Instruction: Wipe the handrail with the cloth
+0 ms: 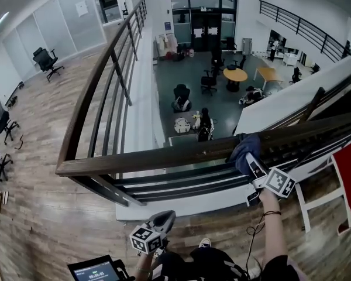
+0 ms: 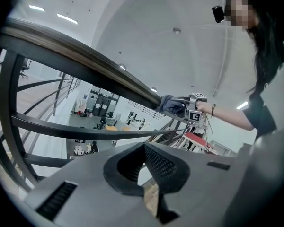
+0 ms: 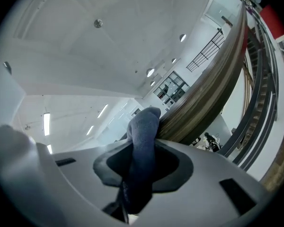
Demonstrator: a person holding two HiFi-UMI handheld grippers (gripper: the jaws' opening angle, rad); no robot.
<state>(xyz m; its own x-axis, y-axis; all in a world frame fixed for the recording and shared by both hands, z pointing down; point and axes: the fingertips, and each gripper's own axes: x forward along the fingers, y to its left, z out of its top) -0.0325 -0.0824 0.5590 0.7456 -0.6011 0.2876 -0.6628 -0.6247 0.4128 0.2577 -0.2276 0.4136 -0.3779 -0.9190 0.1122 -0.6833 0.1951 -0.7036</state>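
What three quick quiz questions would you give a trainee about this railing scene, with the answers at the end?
1. Multiple choice: the right gripper presses the dark blue cloth against which thing? A: the brown wooden handrail. B: a black office chair. C: the wood plank floor.
2. Fill in the word: the left gripper has ___ between its jaws.
3. True or false: the left gripper rests on the handrail.

Key: 1 A. 2 nothing. 3 false; it is held low near the person, apart from the rail.
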